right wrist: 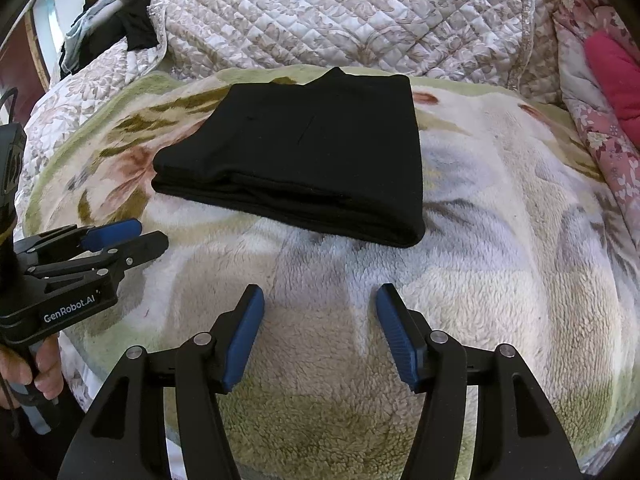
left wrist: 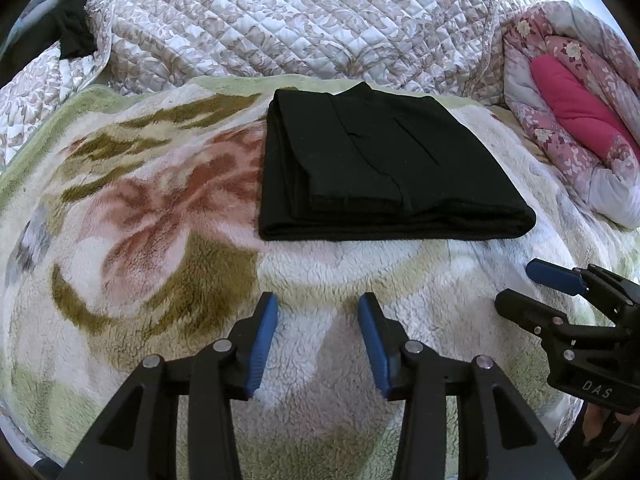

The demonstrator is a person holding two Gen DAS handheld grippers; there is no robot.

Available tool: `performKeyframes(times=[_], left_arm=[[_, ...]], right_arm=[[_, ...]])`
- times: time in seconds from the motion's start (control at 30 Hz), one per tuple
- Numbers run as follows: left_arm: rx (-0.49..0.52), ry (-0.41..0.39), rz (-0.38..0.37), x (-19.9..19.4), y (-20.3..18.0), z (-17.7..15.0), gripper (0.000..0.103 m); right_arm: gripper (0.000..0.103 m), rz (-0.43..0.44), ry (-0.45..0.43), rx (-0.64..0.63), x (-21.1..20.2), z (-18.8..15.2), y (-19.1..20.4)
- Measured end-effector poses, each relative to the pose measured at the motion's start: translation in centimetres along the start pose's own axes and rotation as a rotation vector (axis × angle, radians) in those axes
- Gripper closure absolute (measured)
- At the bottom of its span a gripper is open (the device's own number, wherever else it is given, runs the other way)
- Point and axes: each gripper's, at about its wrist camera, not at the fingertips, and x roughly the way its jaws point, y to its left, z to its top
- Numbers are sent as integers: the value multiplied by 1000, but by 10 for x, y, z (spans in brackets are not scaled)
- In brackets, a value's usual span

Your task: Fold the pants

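Observation:
The black pants [left wrist: 384, 164] lie folded into a flat rectangular stack on a fluffy floral blanket [left wrist: 160, 216]; they also show in the right wrist view [right wrist: 308, 160]. My left gripper [left wrist: 318, 306] is open and empty, over the blanket a little in front of the pants. My right gripper [right wrist: 320, 296] is open and empty, also in front of the pants. The right gripper shows at the right edge of the left wrist view [left wrist: 516, 286], the left gripper at the left edge of the right wrist view [right wrist: 150, 234].
A quilted floral bedspread [left wrist: 280, 20] rises behind the blanket. A rolled pink floral duvet [left wrist: 572, 120] lies at the right. Dark clothes [right wrist: 128, 20] hang at the back left. A hand [right wrist: 36, 364] grips the left gripper's handle.

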Motion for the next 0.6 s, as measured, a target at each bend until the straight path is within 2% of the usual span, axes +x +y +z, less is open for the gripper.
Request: performKeyframes(times=[0.6], left_arm=[[0,0,2,0,-1,0,55]], right_arm=[[40,2,1,-2,1,0,1]])
